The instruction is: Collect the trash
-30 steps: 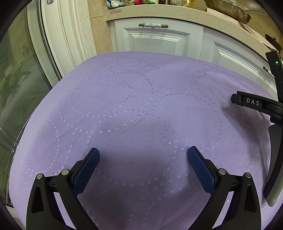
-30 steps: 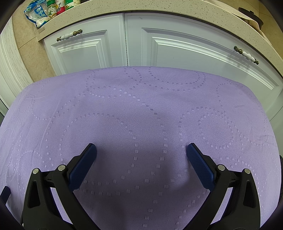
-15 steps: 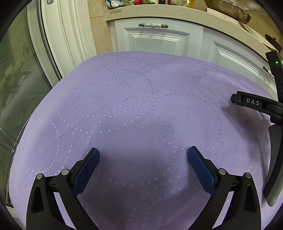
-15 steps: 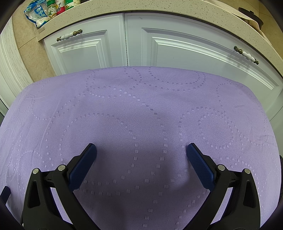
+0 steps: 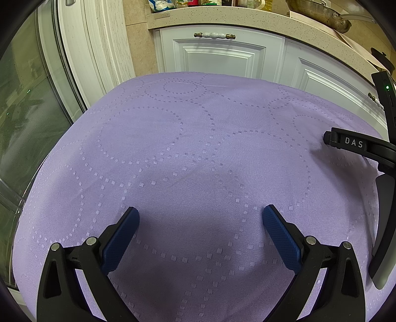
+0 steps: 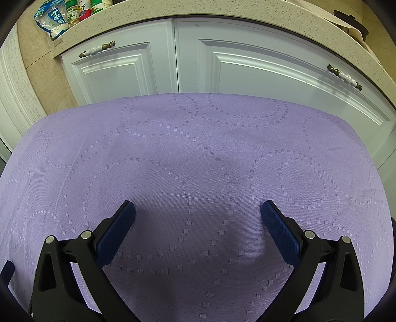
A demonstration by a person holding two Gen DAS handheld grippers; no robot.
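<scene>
Both the left tongs (image 5: 199, 223) and right tongs (image 6: 196, 218) hang wide open, holding nothing over the purple tablecloth (image 5: 198, 148), no trash visible, so a blind pinch might just snag cloth.

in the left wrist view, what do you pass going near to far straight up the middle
left hand-held gripper → purple tablecloth → white cabinet door → door handle → speckled countertop → jars and packets
</scene>
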